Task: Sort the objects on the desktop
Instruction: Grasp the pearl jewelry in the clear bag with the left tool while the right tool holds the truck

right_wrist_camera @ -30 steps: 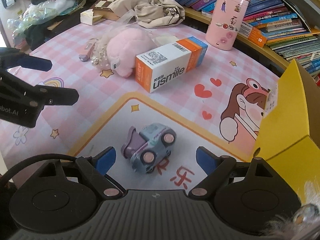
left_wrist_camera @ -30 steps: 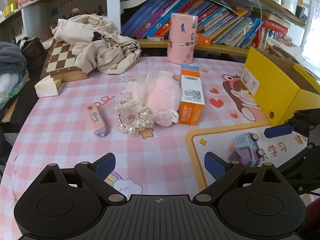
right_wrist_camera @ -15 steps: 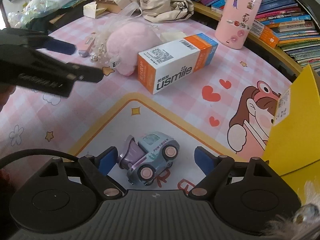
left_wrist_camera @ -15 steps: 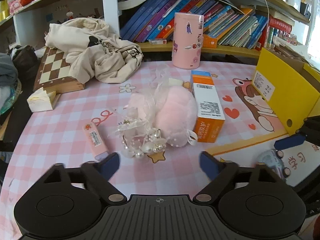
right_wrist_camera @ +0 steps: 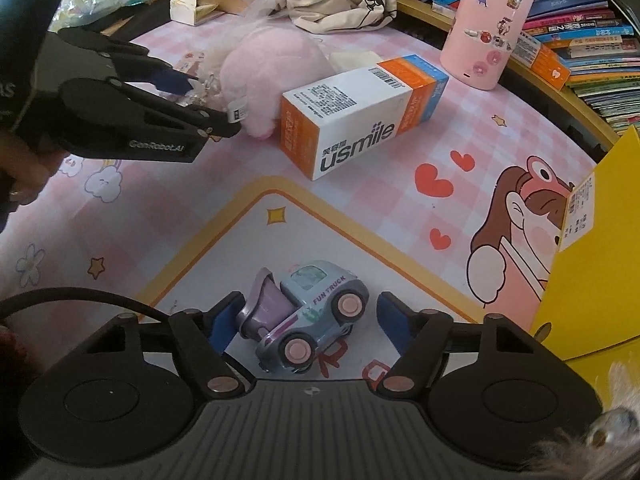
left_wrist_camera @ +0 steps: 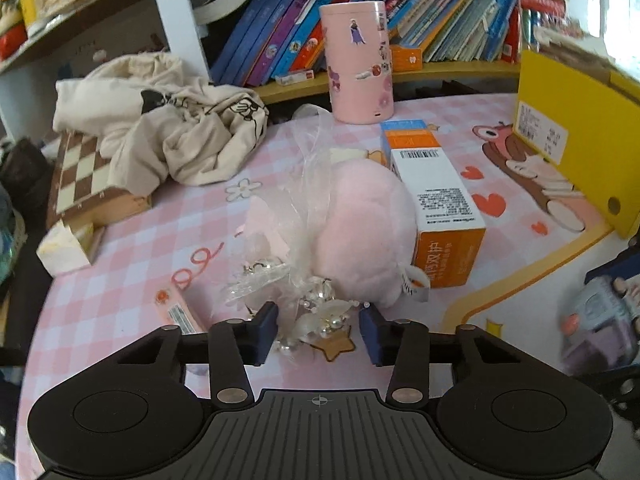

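My left gripper is open, its jaws on either side of a pearl and tulle hair ornament that lies against a pink plush toy. It also shows in the right wrist view. My right gripper is open around a small blue-and-purple toy truck on the mat; the truck also shows in the left wrist view. An orange-and-white usmile box lies beside the plush. A pink tube lies left of my left gripper.
A yellow box stands at the right, also in the right wrist view. A pink sticker-covered canister stands by the bookshelf. A beige cloth bag, a chessboard and a small white carton lie at the left.
My left gripper has moved forward to the ornament and narrowed its jaws around it. My right gripper has come closer around the toy truck.
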### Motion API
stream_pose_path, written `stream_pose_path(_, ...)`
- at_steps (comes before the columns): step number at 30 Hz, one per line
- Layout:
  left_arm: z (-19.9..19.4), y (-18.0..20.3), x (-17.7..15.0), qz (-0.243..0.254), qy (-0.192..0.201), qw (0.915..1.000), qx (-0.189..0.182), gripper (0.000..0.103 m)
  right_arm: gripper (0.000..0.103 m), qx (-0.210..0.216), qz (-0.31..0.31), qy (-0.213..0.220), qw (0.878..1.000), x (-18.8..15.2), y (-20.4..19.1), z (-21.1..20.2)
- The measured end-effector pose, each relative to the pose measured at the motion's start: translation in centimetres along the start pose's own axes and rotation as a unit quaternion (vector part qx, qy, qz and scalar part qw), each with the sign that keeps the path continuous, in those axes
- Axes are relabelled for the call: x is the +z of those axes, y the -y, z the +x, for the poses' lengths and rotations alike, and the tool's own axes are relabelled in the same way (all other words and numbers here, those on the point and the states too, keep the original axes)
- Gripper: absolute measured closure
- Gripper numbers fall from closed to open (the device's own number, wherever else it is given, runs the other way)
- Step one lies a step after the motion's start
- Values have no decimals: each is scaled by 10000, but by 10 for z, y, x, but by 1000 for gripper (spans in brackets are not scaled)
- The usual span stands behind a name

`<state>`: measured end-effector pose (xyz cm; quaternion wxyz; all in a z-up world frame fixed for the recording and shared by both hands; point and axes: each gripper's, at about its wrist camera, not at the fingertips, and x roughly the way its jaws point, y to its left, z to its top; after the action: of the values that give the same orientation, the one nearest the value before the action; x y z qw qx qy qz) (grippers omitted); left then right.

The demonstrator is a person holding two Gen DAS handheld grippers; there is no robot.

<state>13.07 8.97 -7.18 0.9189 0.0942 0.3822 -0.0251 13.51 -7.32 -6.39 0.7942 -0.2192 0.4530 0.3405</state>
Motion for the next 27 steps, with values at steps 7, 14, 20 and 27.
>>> stream_pose_path(7, -11, -10, -1, -146, 15, 9995, -273, 80, 41, 52, 10, -8, 10000, 0, -2, -2)
stream_pose_path(14, -37, -11, -3, -249, 201, 9985, -439, 81, 41, 63, 3, 110, 9999, -4, -6, -12)
stream_pose_path(20, -61, -7, -4, -301, 388, 9977, -475, 81, 41, -4, -22, 178, 9998, -9, -12, -23)
stream_pose_path(27, -85, -5, -9, -422, 563, 9964, -476, 82, 41, -44, -75, 263, 9996, -15, -19, -35)
